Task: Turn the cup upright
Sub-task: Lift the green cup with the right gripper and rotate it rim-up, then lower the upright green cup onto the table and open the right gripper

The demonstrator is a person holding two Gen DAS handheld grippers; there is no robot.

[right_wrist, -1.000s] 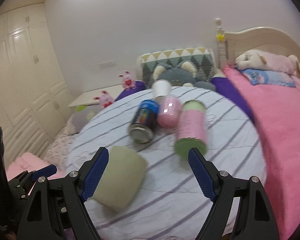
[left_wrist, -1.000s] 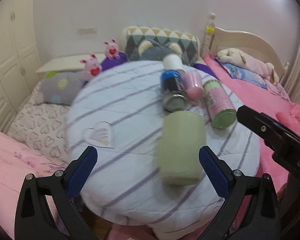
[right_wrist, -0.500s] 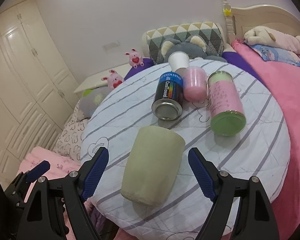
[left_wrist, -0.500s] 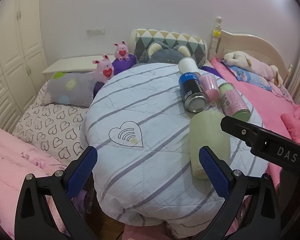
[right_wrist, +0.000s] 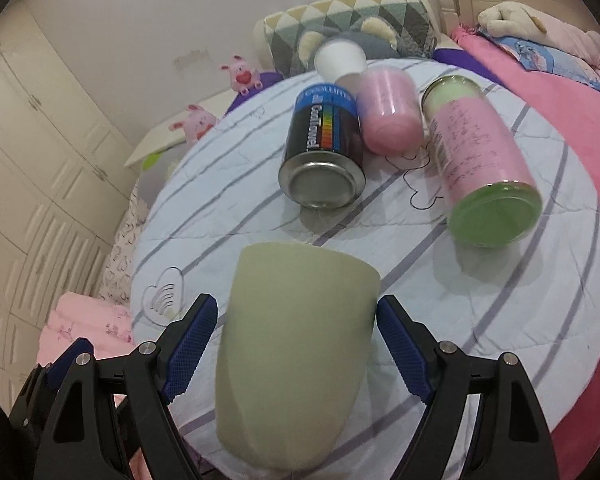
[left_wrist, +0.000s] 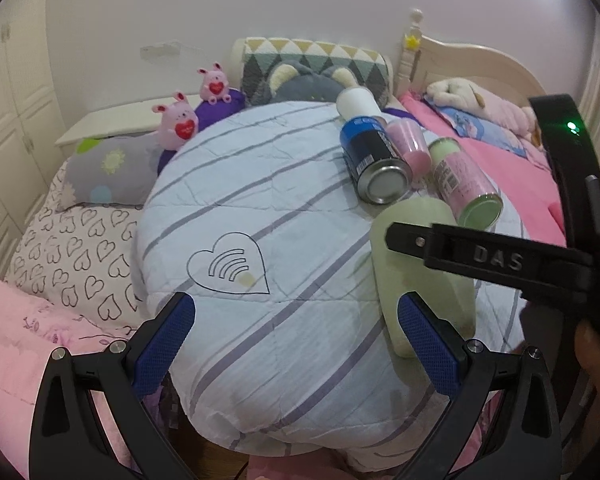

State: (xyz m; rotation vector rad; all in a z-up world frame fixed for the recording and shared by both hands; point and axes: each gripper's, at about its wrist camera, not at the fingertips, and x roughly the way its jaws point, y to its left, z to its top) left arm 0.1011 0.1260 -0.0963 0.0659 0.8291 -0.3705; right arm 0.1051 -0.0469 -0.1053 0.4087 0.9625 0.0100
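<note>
A pale green cup (right_wrist: 296, 352) lies on its side on the round striped table (right_wrist: 500, 300), its base toward the camera. My right gripper (right_wrist: 298, 344) is open, with a blue pad on either side of the cup, close to its walls but apart. In the left wrist view the cup (left_wrist: 420, 280) lies at the right, partly hidden by the right gripper's black finger (left_wrist: 488, 256). My left gripper (left_wrist: 296, 340) is open and empty above the table's near edge, left of the cup.
Beyond the cup lie a blue-black can (right_wrist: 324, 152), a pink cup (right_wrist: 388, 112), a white cup (right_wrist: 340, 60) and a pink-labelled green can (right_wrist: 484, 160). Beds with pillows and plush toys (left_wrist: 180, 124) surround the table. A wardrobe (right_wrist: 28, 160) stands at the left.
My right gripper has moved forward and down so its pads now flank the green cup. My left gripper has drifted left, away from the cup. The cup has not moved.
</note>
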